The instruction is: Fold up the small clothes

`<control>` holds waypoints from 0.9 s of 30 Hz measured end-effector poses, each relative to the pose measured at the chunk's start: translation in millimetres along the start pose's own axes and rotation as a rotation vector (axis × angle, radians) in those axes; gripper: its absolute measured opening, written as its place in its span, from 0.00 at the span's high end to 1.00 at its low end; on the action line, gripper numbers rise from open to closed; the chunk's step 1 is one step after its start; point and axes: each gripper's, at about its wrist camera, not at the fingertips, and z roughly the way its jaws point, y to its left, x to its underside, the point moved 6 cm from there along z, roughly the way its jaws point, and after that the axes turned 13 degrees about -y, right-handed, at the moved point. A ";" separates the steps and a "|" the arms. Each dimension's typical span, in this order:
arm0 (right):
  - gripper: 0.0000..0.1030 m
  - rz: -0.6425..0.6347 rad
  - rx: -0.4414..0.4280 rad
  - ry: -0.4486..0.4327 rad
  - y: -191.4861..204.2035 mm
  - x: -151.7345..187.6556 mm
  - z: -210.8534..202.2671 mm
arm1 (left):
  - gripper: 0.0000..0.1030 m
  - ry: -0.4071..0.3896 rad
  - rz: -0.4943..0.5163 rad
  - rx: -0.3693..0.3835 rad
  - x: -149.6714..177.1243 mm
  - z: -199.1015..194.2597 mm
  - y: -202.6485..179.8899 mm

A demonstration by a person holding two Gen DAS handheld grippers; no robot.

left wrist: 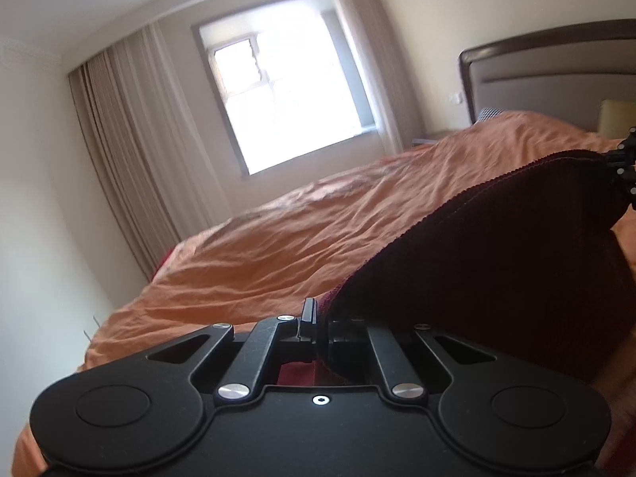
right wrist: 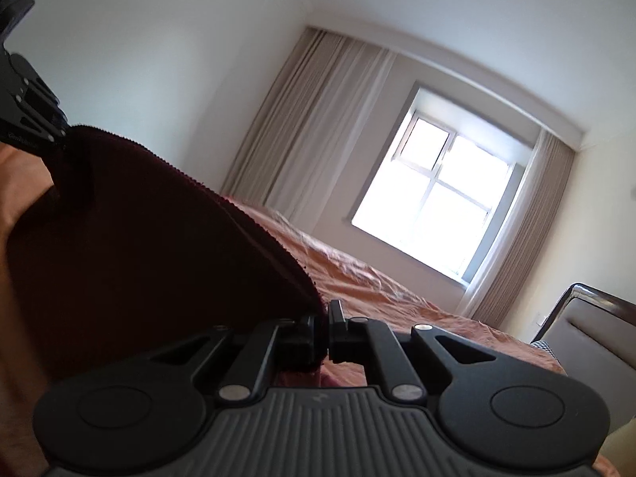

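Note:
A dark red knitted garment (left wrist: 497,262) is lifted above the orange bed cover, stretched between both grippers. My left gripper (left wrist: 320,318) is shut on one corner of it, with cloth bunched between the fingers. My right gripper (right wrist: 324,320) is shut on the opposite corner of the garment (right wrist: 151,262). In the left wrist view the right gripper (left wrist: 624,167) shows at the far right edge, pinching the cloth. In the right wrist view the left gripper (right wrist: 59,135) shows at the upper left, also clamped on the cloth. The garment's lower part is hidden.
An orange bed cover (left wrist: 310,238) spreads below and ahead. A dark headboard (left wrist: 548,75) with a pale pillow (left wrist: 616,117) stands at the right. A bright window (right wrist: 441,194) with beige curtains (left wrist: 131,151) fills the far wall.

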 end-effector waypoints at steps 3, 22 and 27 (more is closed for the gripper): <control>0.94 0.011 -0.008 0.054 -4.0 16.0 49.4 | 0.95 0.068 -0.031 -0.012 8.5 56.7 8.9; 0.70 0.107 -0.075 0.299 14.9 115.3 181.6 | 0.33 0.322 -0.272 0.107 98.1 186.7 26.9; 0.20 0.152 -0.060 0.280 5.7 113.9 175.7 | 0.01 0.250 -0.393 0.165 96.0 173.0 39.1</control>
